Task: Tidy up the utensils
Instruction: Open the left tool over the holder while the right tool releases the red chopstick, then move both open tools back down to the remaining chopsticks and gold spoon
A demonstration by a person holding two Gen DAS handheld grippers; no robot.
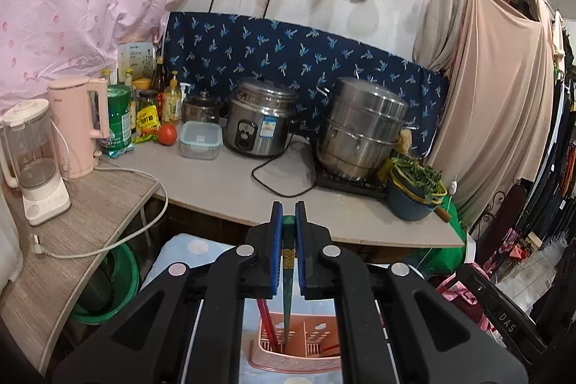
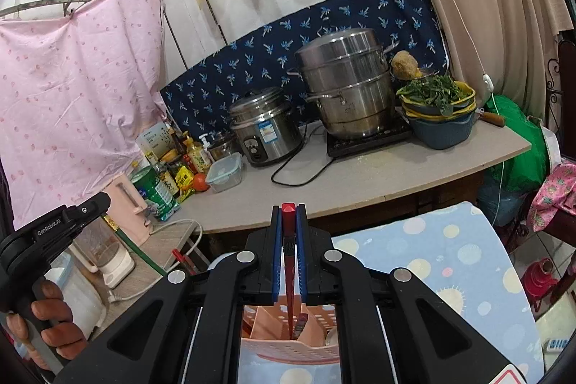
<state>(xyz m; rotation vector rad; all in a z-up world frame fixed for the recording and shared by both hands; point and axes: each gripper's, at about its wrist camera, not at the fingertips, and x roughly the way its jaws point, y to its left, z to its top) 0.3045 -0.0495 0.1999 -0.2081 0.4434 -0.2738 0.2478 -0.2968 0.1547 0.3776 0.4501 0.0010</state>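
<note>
In the left wrist view, the white blender (image 1: pixel 30 164) is standing at nine o'clock on a lower wood-grain shelf (image 1: pixel 90 204), with the pink kettle (image 1: pixel 81 125) just beside it toward ten o'clock. Bottles and packets are crowding the back corner of the grey worktop (image 1: pixel 230 182); a tomato (image 1: pixel 167 134) and a clear lidded box (image 1: pixel 200 139) are sitting just in front of them. Toward the centre the steel rice cooker (image 1: pixel 259 117) is standing with its black cord looping over the worktop, and at two o'clock the tall stacked steamer pot (image 1: pixel 363 128) is resting on a dark cooktop, with a basin of greens (image 1: pixel 417 189) near the worktop's edge at three o'clock.

At six o'clock the left tool (image 1: pixel 288 216) is clamping a green chopstick (image 1: pixel 288 276) between its blue pads, the stick hanging down into the pink perforated utensil holder (image 1: pixel 295 348), where red chopsticks (image 1: pixel 266 322) are already standing in the left compartment.

In the right wrist view, the person's left hand (image 2: pixel 46 322) is gripping the other tool's handle at eight o'clock. At six o'clock the right tool (image 2: pixel 288 215) is squeezing a red chopstick (image 2: pixel 289 276), its lower end dipping into the same holder (image 2: pixel 288 344), which is sitting on a blue cloth with pale dots (image 2: pixel 432 258).
</note>
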